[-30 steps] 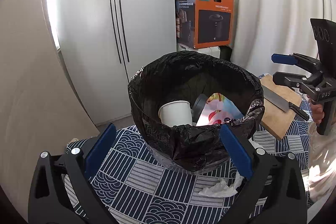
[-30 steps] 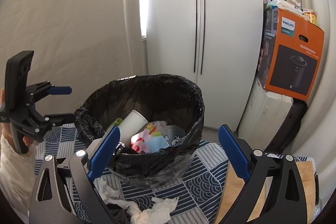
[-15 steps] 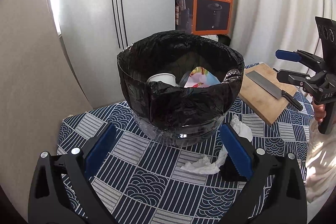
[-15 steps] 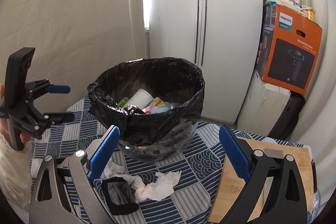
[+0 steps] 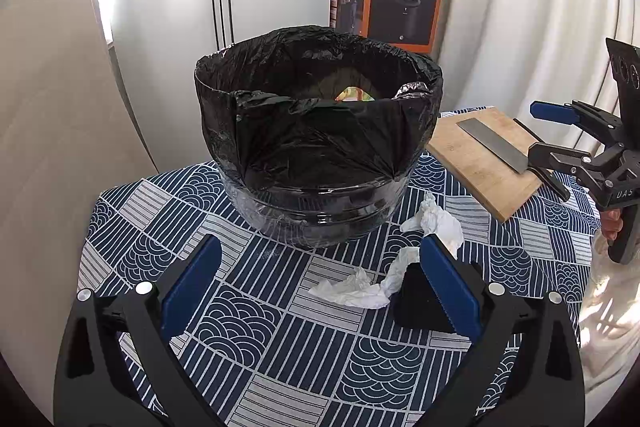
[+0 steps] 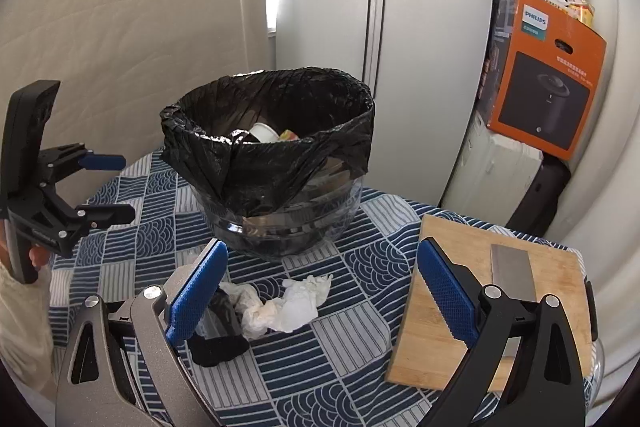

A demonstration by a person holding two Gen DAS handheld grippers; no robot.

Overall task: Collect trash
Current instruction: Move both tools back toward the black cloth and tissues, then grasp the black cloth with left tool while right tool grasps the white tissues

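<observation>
A glass bowl lined with a black trash bag stands on the patterned tablecloth; it shows in the right wrist view too, with a white cup and coloured wrappers inside. Crumpled white tissue lies in front of it, also in the right wrist view, beside a black object. My left gripper is open and empty above the cloth, short of the tissue. My right gripper is open and empty, with the tissue between its fingers' line of sight.
A wooden cutting board with a cleaver lies at the right of the table. An orange Philips box stands on white cases behind. White cupboard doors and a curtain stand beyond the table.
Both grippers have pulled back and lowered away from the bin. The tissue and black object on the cloth have come into fuller view. Both stay open.
</observation>
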